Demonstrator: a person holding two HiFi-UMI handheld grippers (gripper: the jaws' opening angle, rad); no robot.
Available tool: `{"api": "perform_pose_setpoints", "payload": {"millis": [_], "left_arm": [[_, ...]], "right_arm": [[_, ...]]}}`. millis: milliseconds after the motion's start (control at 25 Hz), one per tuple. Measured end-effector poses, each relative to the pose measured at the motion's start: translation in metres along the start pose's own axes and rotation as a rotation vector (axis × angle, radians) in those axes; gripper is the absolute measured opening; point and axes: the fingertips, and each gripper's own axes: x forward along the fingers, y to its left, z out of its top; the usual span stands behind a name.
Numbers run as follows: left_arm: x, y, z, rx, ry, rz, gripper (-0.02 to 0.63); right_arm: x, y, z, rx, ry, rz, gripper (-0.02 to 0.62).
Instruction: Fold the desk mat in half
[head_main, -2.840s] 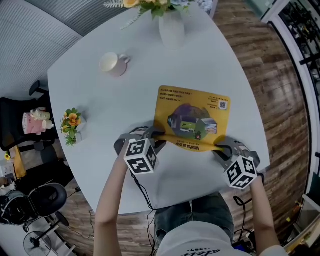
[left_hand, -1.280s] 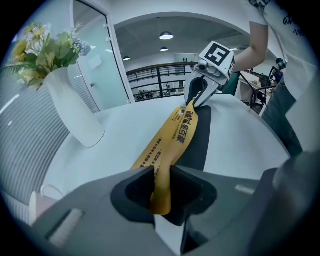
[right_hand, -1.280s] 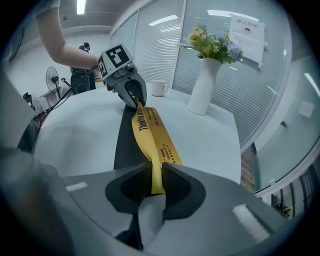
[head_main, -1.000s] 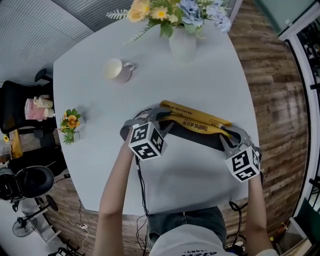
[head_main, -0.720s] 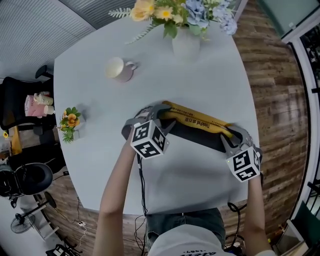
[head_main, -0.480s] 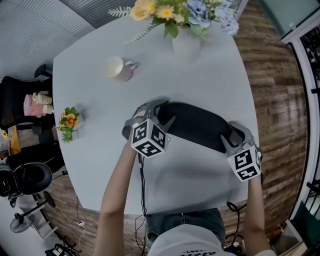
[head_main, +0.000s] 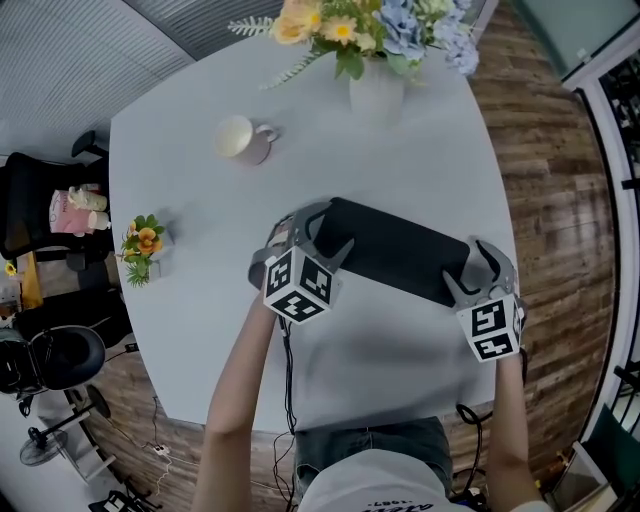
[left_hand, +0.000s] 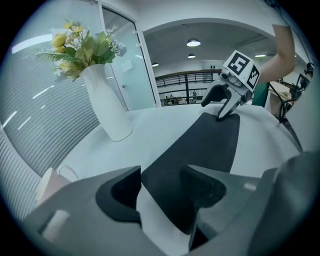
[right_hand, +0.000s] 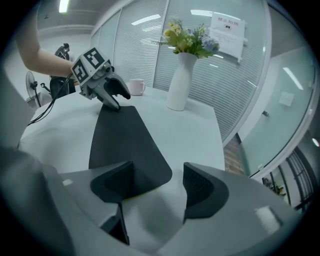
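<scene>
The desk mat lies folded in half on the white table, black underside up, its yellow face hidden. My left gripper stands open at the mat's left end, with the mat's corner lying flat between its jaws. At the right end my right gripper is open too, the mat reaching in between its jaws, and a thin yellow sliver shows under the fold. Each gripper appears in the other's view: the right gripper and the left gripper both rest at the mat's far ends.
A white vase of flowers stands at the table's far edge, just beyond the mat. A pale cup sits far left, a small flower pot near the left edge. A black chair and wood floor flank the table.
The mat's near edge has been carried over onto its far edge, so the yellow face is covered and only black shows. Both grippers have moved away from me and now stand open.
</scene>
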Motion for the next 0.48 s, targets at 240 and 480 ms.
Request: {"api": "perform_pose_setpoints", "payload": {"millis": [240,480], "left_arm": [[-0.026,-0.008,0.006,-0.12,-0.086,0.043,0.264],[-0.075,0.0,0.031,-0.261,-0.261,0.147,0.262]], "right_arm": [[-0.017,0.007,0.023,0.101,-0.107,-0.035,0.368],[-0.052,0.013,0.06,0.204,-0.275,-0.117,0.33]]}}
